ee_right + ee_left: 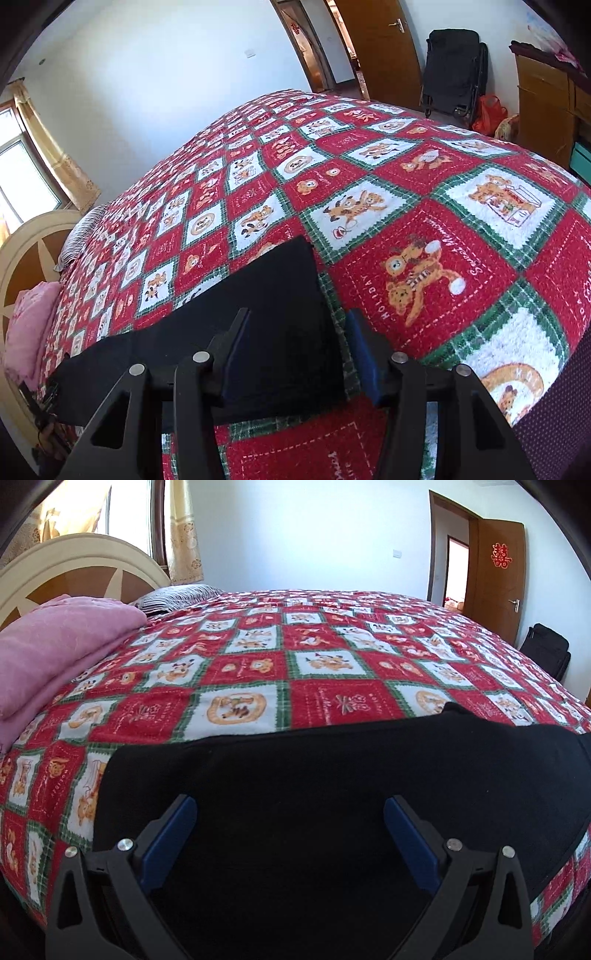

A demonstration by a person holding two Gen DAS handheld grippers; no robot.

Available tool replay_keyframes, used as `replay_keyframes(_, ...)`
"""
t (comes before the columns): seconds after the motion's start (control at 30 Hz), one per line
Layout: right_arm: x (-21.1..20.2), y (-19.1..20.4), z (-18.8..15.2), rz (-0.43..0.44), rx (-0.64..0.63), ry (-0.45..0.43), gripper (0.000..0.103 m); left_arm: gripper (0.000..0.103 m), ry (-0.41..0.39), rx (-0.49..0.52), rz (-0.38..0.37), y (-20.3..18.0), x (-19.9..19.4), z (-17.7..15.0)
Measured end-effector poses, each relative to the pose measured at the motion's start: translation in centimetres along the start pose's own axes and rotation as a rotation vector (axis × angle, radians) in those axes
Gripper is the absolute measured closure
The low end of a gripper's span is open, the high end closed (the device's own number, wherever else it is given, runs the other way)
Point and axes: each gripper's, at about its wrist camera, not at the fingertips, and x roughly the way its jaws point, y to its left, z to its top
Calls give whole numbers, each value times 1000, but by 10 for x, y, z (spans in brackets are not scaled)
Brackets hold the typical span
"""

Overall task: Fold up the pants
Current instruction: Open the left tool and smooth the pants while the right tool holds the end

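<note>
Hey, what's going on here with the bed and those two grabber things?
A person is folding black pants on a bed covered with a red patterned quilt, using a handheld gripper in each hand. The left gripper hovers over the middle of the pants with its jaws wide open. The right gripper is at one end of the pants, jaws open astride the edge. Neither is gripping yet.

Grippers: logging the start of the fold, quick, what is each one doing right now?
Left gripper: open, jaws spread wide above the black pants, holding nothing.
Right gripper: open, jaws either side of the pants' end, not clamped.
</note>
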Motion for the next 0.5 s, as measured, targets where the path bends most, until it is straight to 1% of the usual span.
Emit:
replay_keyframes(0.07, 2, 1, -4, 8, -23, -15, 56, 0, 6, 5, 12, -2, -1, -1)
replay_keyframes(0.1, 3, 1, -5, 2, -32, -21, 61, 0, 9, 3, 15, -2, -1, -2)
replay_keyframes(0.13, 6, 1, -6, -15, -53, -16, 69, 0, 6, -1, 16, -2, -1, -3)
replay_keyframes(0.17, 6, 1, -6, -20, -66, -12, 73, 0, 0, -6, 17, -2, -1, -4)
replay_keyframes(0.2, 5, -3, -4, -3, -58, -9, 81, 0, -4, -15, 18, -2, 0, -5)
replay_keyframes(0.23, 3, -8, -3, 35, -32, -12, 87, 0, -6, -23, 21, -2, 1, -4)
replay_keyframes(0.27, 1, -13, -3, 75, -1, -20, 88, 0, -4, -29, 26, -3, 1, -4)
replay_keyframes(0.3, 0, -16, -3, 92, 14, -25, 89, 0, 1, -30, 30, -4, 0, -2)
replay_keyframes(0.4, -2, -10, -2, 90, 14, -40, 90, 0, 0, -17, 16, -10, -5, 2)
replay_keyframes(0.5, -7, -1, -3, 87, 4, -57, 90, 0, -27, 35, 11, -20, -19, 9)
